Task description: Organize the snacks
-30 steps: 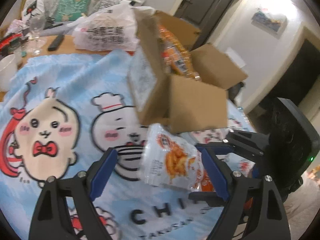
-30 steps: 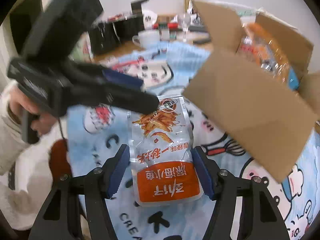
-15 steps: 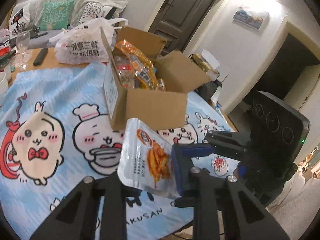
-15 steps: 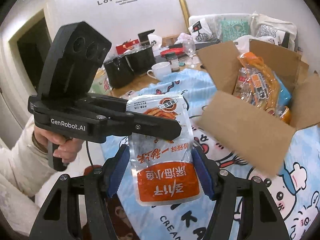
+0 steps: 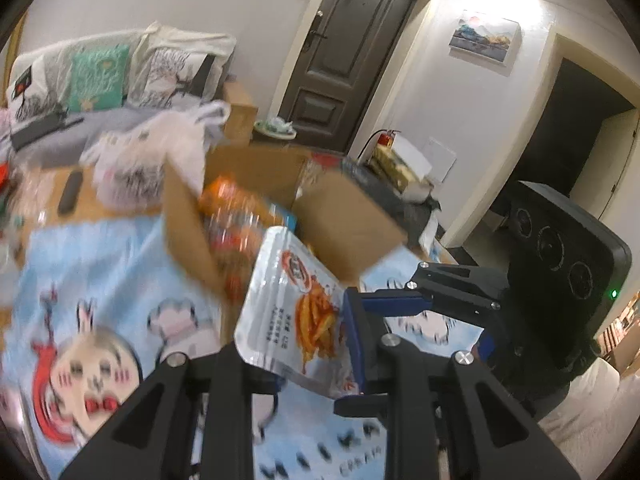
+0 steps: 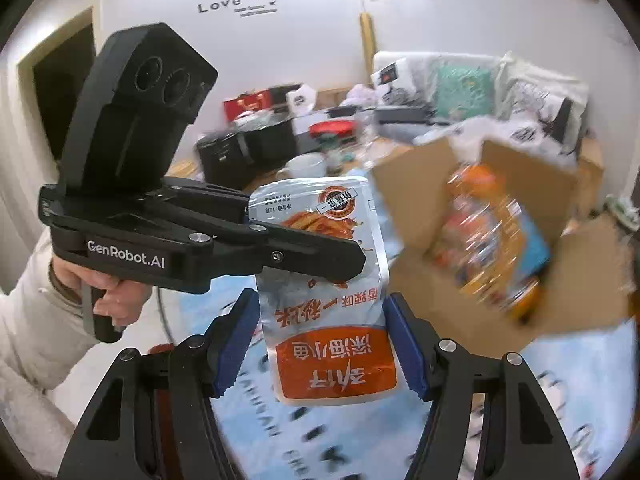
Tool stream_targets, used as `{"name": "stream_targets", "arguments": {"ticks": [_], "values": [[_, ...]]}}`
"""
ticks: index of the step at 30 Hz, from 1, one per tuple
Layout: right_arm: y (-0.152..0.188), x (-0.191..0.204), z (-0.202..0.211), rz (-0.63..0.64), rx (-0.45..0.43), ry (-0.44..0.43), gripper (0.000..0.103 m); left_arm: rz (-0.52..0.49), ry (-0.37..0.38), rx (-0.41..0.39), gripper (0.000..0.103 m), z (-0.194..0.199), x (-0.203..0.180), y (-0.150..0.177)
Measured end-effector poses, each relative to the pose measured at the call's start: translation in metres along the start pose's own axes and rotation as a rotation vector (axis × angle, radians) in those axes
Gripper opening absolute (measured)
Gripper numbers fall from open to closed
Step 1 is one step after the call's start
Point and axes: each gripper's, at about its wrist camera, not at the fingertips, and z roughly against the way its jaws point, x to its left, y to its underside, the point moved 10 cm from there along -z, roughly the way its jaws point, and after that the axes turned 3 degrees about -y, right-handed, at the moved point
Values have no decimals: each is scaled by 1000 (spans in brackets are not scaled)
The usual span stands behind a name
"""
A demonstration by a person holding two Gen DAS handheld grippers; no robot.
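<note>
A silver and orange snack pouch [image 5: 294,312] is held in the air above the table. My left gripper [image 5: 296,364] is shut on its side edge. In the right wrist view the pouch [image 6: 328,292] hangs between the blue pads of my right gripper [image 6: 320,344], whose jaws look open beside it; the left gripper [image 6: 320,258] crosses in from the left and pinches the pouch. An open cardboard box [image 5: 240,216] with orange snack packs stands behind, also seen at right [image 6: 500,240].
A blue cartoon tablecloth [image 5: 100,280] covers the table. A white plastic bag [image 5: 152,160] and a remote [image 5: 70,192] lie behind the box. A white mug [image 6: 304,168] and black pots [image 6: 248,148] stand at the far table end.
My left gripper closed on the pouch, and both grippers lifted with it from the cloth and moved it closer to the box.
</note>
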Motion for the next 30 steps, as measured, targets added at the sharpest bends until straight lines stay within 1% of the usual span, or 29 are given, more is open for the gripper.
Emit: {"name": "stream_targets", "arguments": {"ticks": [1, 4, 7, 9, 10, 11, 12, 14, 16, 17, 19, 20, 22, 23, 24, 26, 28, 30], "values": [[-9, -10, 3, 7, -4, 23, 61, -19, -4, -6, 22, -8, 0, -15], [-30, -41, 4, 27, -3, 88, 61, -46, 2, -10, 22, -32, 1, -44], [-45, -77, -4, 34, 26, 137, 61, -37, 9, 17, 22, -60, 8, -61], [-49, -101, -15, 24, 55, 163, 61, -10, 3, 45, 24, -80, 17, -68], [-49, -109, -19, 22, 68, 175, 62, -6, -7, 51, 27, -85, 20, -69], [-49, -116, -23, 19, 80, 184, 62, -6, -27, 62, 35, -91, 23, -69], [-48, -124, -28, 15, 96, 203, 63, -4, -52, 69, 41, -95, 27, -67], [-45, -136, -34, 6, 119, 240, 65, -1, -86, 65, 63, -98, 33, -68], [-39, -147, -37, -13, 139, 273, 66, 6, -120, 42, 74, -94, 38, -70], [-36, -150, -37, -28, 142, 269, 66, 4, -127, 33, 80, -92, 39, -71], [-32, -151, -36, -41, 139, 263, 66, -4, -144, 10, 84, -85, 40, -71], [-31, -151, -34, -44, 132, 265, 67, -7, -150, 2, 84, -82, 41, -70], [-30, -146, -28, -55, 108, 259, 67, -19, -159, -20, 84, -73, 38, -68], [-31, -143, -24, -63, 90, 250, 67, -27, -169, -43, 85, -66, 35, -68], [-33, -138, -17, -73, 54, 235, 67, -36, -181, -64, 85, -60, 33, -69], [-39, -126, -3, -77, -23, 220, 70, -56, -225, -143, 93, -38, 26, -70], [-45, -114, 18, -76, -111, 238, 83, -73, -263, -221, 97, -16, 18, -72], [-48, -101, 40, -64, -195, 270, 86, -85, -304, -297, 100, 8, 11, -72]]}}
